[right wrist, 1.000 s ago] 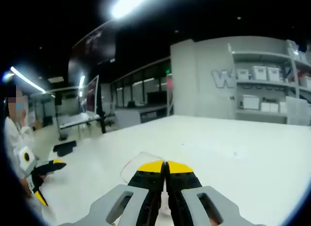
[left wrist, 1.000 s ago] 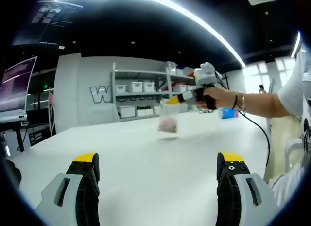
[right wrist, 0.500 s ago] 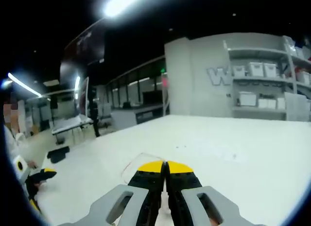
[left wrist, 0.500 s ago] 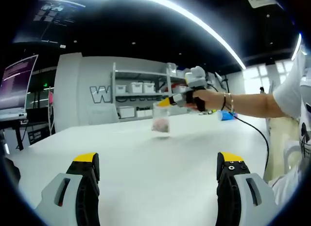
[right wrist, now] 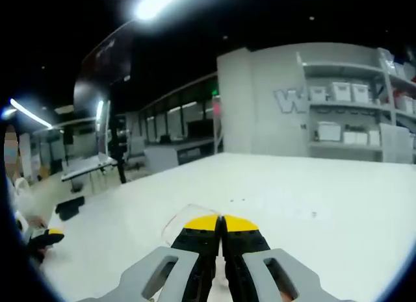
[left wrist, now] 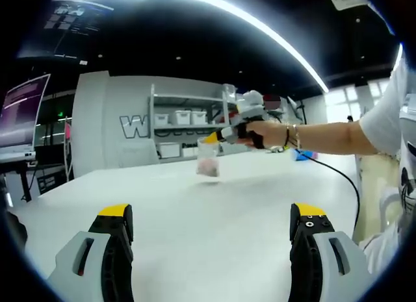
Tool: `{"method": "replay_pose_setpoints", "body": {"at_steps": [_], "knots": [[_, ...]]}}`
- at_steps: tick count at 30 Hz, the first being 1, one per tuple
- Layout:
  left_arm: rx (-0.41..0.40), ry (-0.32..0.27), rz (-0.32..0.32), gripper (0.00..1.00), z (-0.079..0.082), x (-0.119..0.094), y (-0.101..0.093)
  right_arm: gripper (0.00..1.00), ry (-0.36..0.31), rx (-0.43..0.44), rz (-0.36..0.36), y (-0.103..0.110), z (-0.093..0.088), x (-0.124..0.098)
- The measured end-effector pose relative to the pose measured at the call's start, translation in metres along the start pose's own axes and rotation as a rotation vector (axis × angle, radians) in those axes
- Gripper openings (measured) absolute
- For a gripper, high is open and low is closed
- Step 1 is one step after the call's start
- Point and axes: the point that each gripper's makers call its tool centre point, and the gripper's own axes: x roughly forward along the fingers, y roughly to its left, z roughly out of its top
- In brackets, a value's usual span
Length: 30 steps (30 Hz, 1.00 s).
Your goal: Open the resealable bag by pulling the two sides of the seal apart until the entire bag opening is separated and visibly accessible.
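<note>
Bag (left wrist: 208, 165) held aloft over table (left wrist: 214, 217) by right gripper (right wrist: 221, 224), jaws clamped on top edge | carried further leftward | left gripper (left wrist: 211, 214) wide, unused | seal not yet parted

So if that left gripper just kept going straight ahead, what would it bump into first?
Probably nothing soon: ahead of the open left gripper lies bare white table. The hanging bag, held by the right gripper, is farther on; depth is unclear.
</note>
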Motion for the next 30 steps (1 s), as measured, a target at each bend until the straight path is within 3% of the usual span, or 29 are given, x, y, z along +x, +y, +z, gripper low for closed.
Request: {"method": "replay_pose_setpoints", "body": {"at_steps": [19, 30], "knots": [[-0.016, -0.012, -0.002, 1.0, 0.003, -0.001, 0.0, 0.0, 0.025, 0.009, -0.054, -0.025, 0.0, 0.032], [-0.02, -0.011, -0.004, 1.0, 0.003, 0.0, 0.0, 0.0, 0.031, -0.006, -0.069, -0.029, 0.007, 0.048]]}}
